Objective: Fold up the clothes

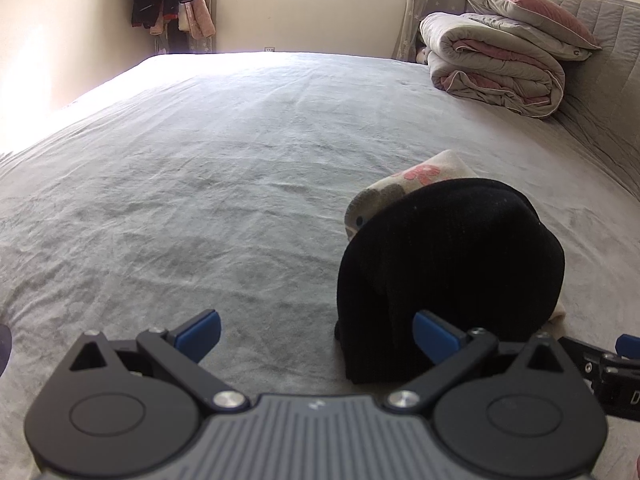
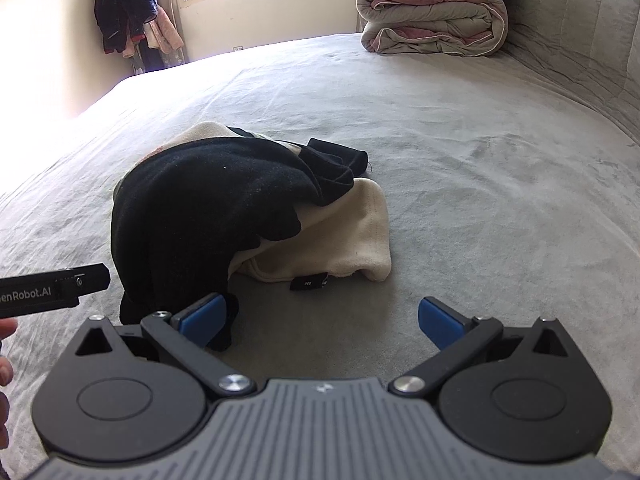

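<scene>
Black garment [image 2: 208, 208] heaped over a cream one [image 2: 340, 236] on the bed [image 2: 480, 160]; left gripper [image 1: 316, 334] and right gripper [image 2: 320, 320] fingers spread wide, empty, garment's edge touching their inner fingers

L gripper [image 1: 318, 334] low over the bed, jaws wide apart, nothing btwn them. R gripper [image 2: 320, 322] same: spread wide, empty, just beside L near the bed's front edge. Fingers [image 2: 6, 360] show at far left.

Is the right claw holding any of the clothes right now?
No, the right claw is open over the bed sheet, with the black garment beside it, not between its fingers.
</scene>
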Motion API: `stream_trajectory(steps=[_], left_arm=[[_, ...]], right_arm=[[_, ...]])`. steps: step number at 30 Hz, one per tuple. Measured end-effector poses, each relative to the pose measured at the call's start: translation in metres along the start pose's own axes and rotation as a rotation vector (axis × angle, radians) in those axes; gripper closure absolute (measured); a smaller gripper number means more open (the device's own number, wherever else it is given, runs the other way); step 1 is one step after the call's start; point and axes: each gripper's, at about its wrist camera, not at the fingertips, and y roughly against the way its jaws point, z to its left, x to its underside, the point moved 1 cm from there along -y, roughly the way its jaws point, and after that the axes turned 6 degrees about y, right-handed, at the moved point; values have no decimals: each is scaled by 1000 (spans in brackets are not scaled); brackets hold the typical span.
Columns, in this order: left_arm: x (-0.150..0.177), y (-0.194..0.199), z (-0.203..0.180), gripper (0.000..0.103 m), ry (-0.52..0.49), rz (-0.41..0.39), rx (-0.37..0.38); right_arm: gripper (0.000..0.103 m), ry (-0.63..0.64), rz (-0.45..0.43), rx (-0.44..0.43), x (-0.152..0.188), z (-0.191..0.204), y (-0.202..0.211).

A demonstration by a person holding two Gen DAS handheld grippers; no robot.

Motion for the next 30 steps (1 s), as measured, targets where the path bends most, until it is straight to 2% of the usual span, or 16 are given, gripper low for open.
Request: stream_trajectory(steps=[8,9,10,11,14,16,17,20,23,30], left_arm=[[0,-16,8,0,29,38,65],[1,-19,9,0,36,46,74],[1,-22,9,0,44,47,80],[1,-24,10,0,52,43,84],[-2,-31,11,1,73,11,93],[-7,-37,16,1,112,16,124],[-9,-40,18,1,136,26,148],[-10,-47,24,3,212,68,233],[-8,-48,25,7,246,82,296],[-4,-43,11,7,181,63,363]], right_arm=[[0,-127,-73,-264,-23,0,-10],[7,-148,-70,-296,-25,0,-13],[19,-162,-67,-324,-25,1,-16],[25,-175,-63,-351,-26,2,-19],[50,-174,-67,-386,-21,4,-23],[79,-178,-58,-401,-18,4,-24],[87,-184,-53,-404,-17,4,-24],[91,-211,-62,-405,-14,1,-18],[93,-218,-82,-373,-13,-2,-8],[94,-252,-76,-278,-8,-20,2]])
